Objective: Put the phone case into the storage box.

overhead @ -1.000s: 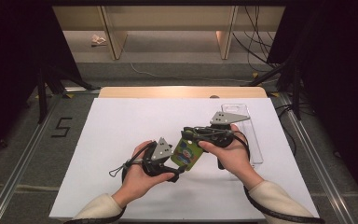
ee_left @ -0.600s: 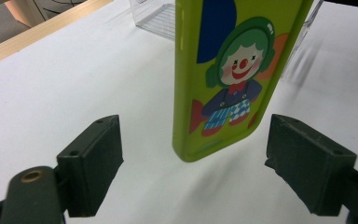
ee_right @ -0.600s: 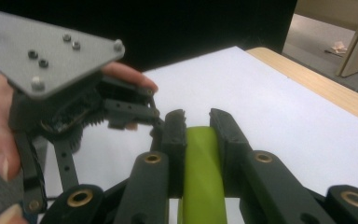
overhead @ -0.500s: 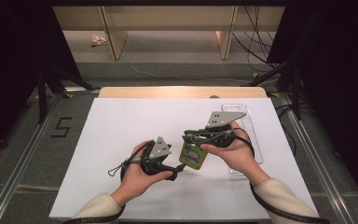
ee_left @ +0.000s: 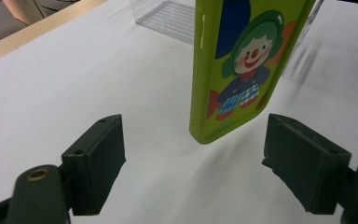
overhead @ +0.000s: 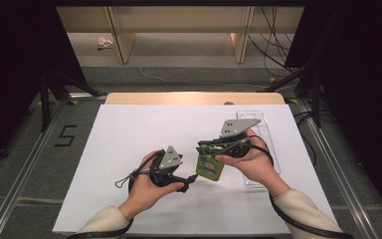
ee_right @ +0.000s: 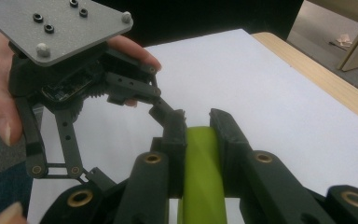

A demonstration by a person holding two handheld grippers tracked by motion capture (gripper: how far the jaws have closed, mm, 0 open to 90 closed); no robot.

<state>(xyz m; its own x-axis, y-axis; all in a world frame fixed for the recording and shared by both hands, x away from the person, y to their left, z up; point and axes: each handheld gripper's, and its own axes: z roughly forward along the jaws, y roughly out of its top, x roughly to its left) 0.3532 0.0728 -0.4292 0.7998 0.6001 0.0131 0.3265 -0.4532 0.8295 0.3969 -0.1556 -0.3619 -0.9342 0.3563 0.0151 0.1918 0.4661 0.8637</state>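
Green clown-print case [ee_left: 242, 70] | right hand-held gripper [overhead: 210, 149] clamps it | left hand-held gripper [overhead: 191, 180] released | no legible writing

white table [overhead: 129, 149] with a pale wooden far edge, clear plastic case [overhead: 263, 127] lying on it – right side

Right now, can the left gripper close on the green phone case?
Probably yes. The left gripper is open, with the green phone case hanging just ahead between its jaws, nothing in between. The right gripper holds the case at its other end.

High view overhead, 2 gripper close-ups
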